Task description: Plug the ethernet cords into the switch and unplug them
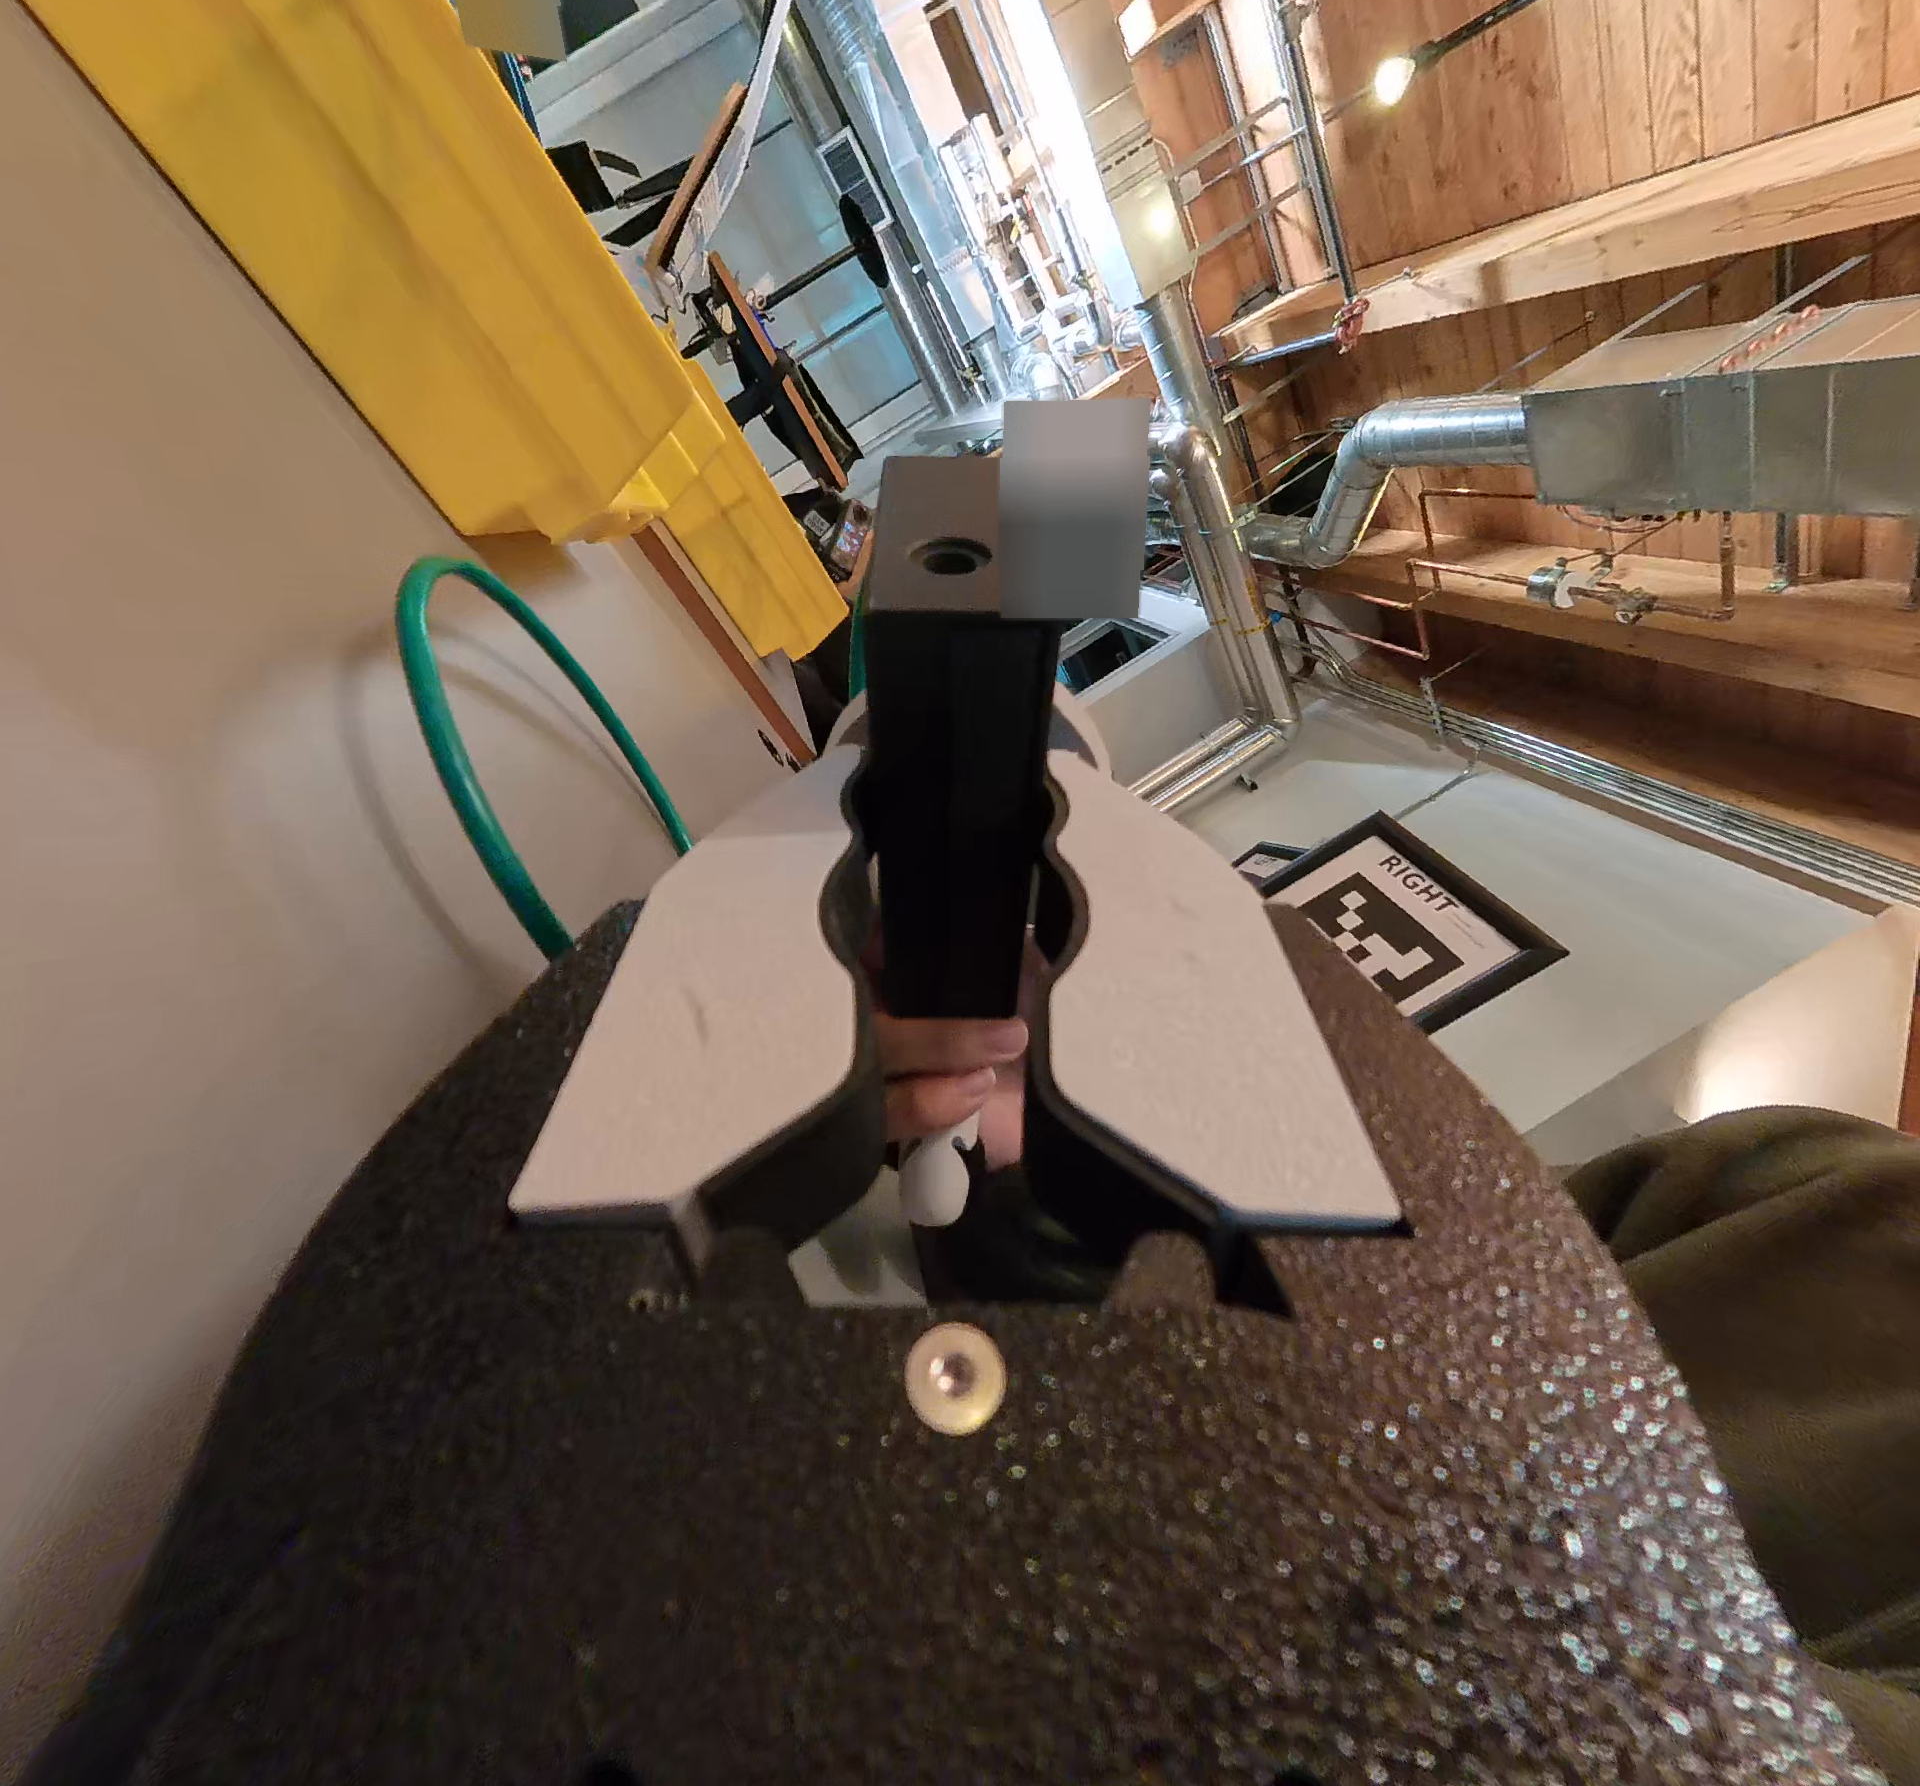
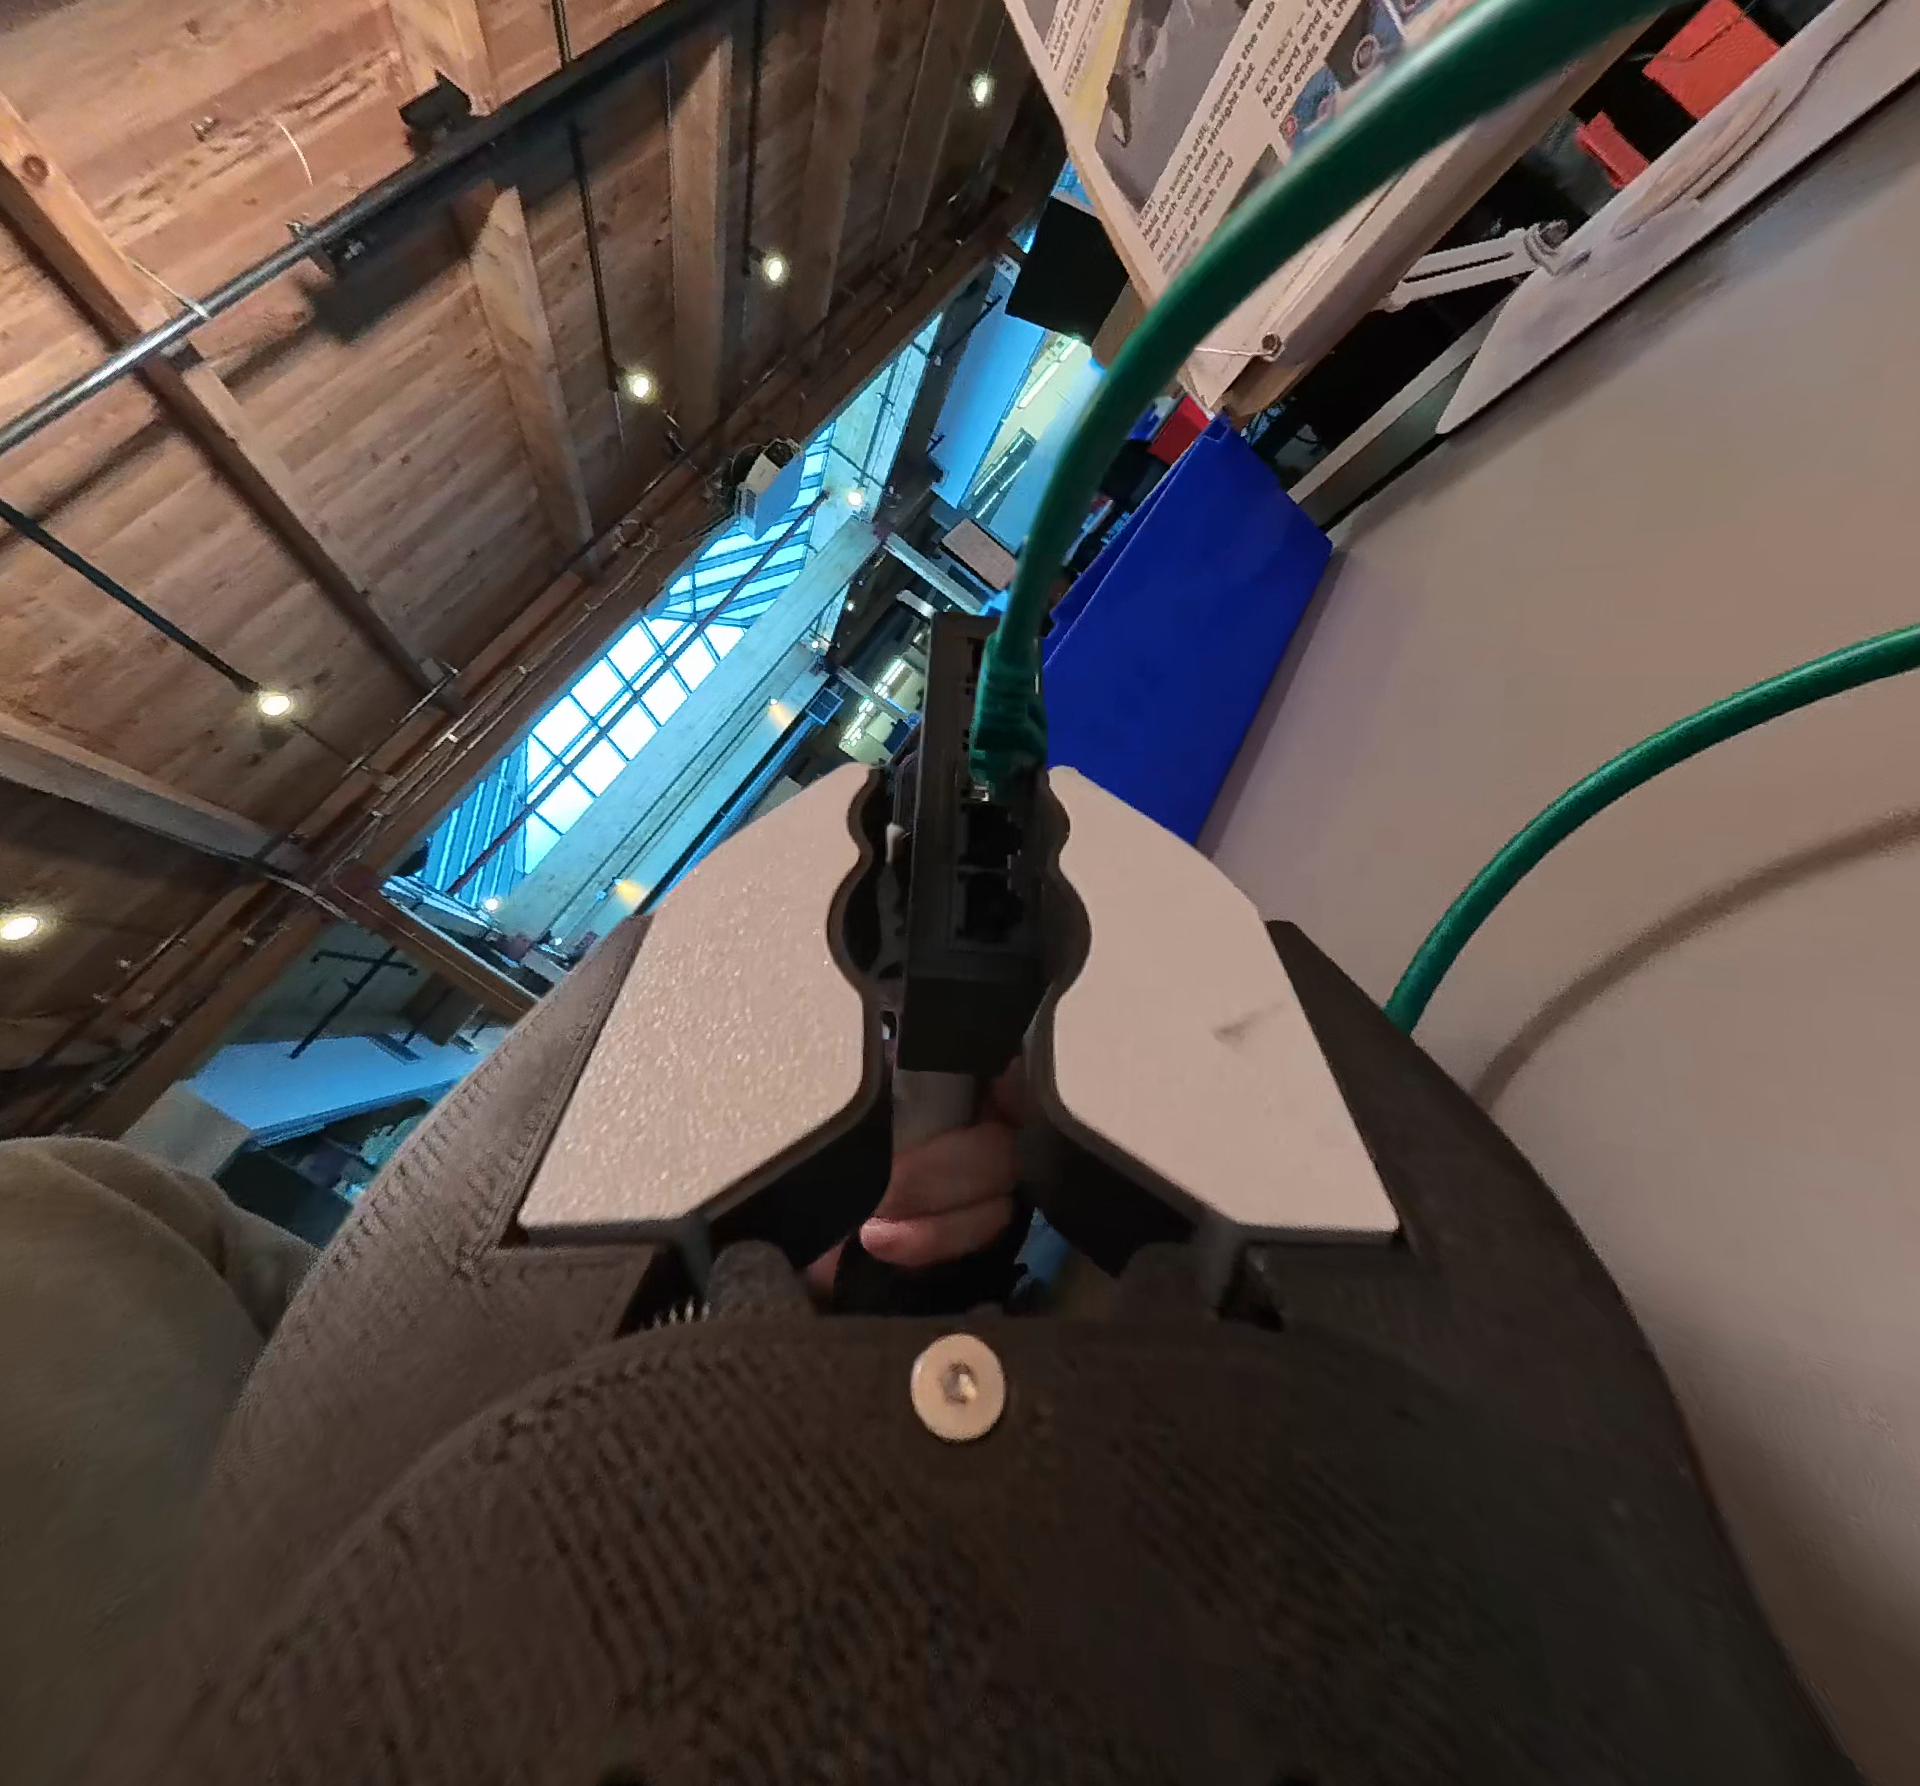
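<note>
Both tongs clamped on switch, green cord plugged in

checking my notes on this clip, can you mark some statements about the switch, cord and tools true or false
1. The left tool is shut on the black switch. True.
2. A green cord is plugged into the switch. True.
3. The right tool is open and grips nothing. False: it is shut on the switch too.
4. The cord is red. False: it is green.
5. A yellow bin shows in the left wrist view. True.
</note>
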A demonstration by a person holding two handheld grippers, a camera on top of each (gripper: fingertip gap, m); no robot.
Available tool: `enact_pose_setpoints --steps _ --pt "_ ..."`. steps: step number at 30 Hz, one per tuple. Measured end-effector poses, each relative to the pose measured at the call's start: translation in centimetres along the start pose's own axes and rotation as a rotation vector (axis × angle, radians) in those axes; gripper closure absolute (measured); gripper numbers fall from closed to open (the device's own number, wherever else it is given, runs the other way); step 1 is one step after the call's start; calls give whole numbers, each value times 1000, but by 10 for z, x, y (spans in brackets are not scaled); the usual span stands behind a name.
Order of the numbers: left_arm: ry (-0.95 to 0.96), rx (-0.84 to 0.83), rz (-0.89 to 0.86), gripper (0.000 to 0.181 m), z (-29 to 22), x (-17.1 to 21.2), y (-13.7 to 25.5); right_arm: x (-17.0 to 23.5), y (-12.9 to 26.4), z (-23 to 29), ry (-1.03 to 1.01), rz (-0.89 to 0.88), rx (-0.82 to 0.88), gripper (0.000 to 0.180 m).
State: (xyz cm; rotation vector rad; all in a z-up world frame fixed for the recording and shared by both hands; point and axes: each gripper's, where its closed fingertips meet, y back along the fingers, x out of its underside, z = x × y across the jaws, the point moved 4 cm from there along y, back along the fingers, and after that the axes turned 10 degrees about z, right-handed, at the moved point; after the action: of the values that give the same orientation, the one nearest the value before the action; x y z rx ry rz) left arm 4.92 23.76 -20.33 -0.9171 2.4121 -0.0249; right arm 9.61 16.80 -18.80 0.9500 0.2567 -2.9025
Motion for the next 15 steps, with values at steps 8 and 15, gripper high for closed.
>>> enact_pose_setpoints --steps 8,15 --pt "4 33 -11 154 -4 -1 -1 1 9 -3 -11 -7 23 137" --pt "-8 27 39 154 -4 5 -8 -2 2 1 -32 -41 -15 155"
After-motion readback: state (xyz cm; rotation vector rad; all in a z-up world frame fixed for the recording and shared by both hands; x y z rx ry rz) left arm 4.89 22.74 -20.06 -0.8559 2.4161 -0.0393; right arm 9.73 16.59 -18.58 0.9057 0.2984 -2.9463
